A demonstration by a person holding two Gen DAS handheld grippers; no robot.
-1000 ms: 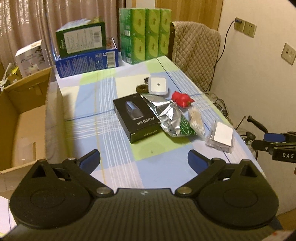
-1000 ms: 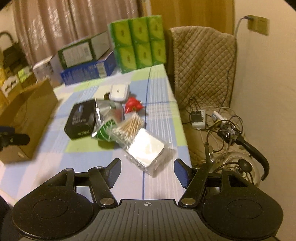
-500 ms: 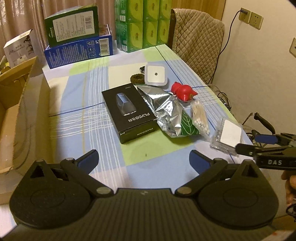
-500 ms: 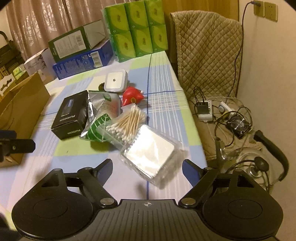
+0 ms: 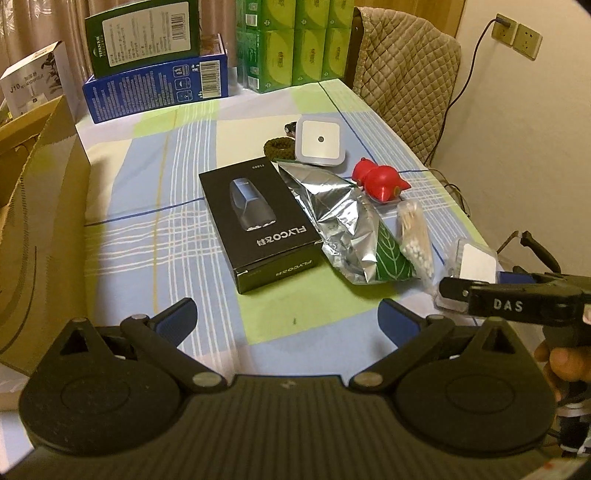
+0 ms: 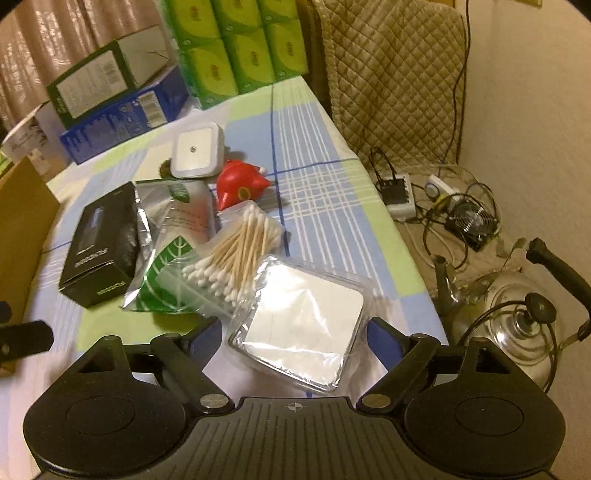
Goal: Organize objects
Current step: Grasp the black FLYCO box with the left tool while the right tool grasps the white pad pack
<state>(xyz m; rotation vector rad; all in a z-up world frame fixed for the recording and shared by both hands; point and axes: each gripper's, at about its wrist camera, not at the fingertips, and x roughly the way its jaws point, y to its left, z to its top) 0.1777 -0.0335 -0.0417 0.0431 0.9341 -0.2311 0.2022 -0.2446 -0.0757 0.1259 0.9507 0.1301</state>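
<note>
Straddling the clear plastic case of white pads (image 6: 301,332), the right gripper (image 6: 293,328) has just been widening its jaws; the case lies between the blue fingertips (image 6: 207,334), and the pads do not press on it. That case sits at the near right edge of the checked tablecloth (image 6: 325,192). Just behind it, touching, lies a clear bag of cotton swabs (image 6: 236,254), and leftward a crumpled silver foil pouch with a green leaf (image 6: 168,258) overlaps a black Flyco shaver box (image 6: 101,247).

From the left wrist view, the left gripper (image 5: 286,319) hangs over bare cloth with its jaws wide and nothing between them, short of the black box.

Farther back sit a red bird-shaped toy (image 6: 238,184) and a white square night light (image 6: 197,149), the light resting partly on a dark braided ring (image 5: 279,147). At the far end stand a blue carton (image 5: 155,86) with a green carton (image 5: 142,35) on top, and stacked green tissue packs (image 5: 293,42) beside a quilted chair cover (image 5: 404,75).
</note>
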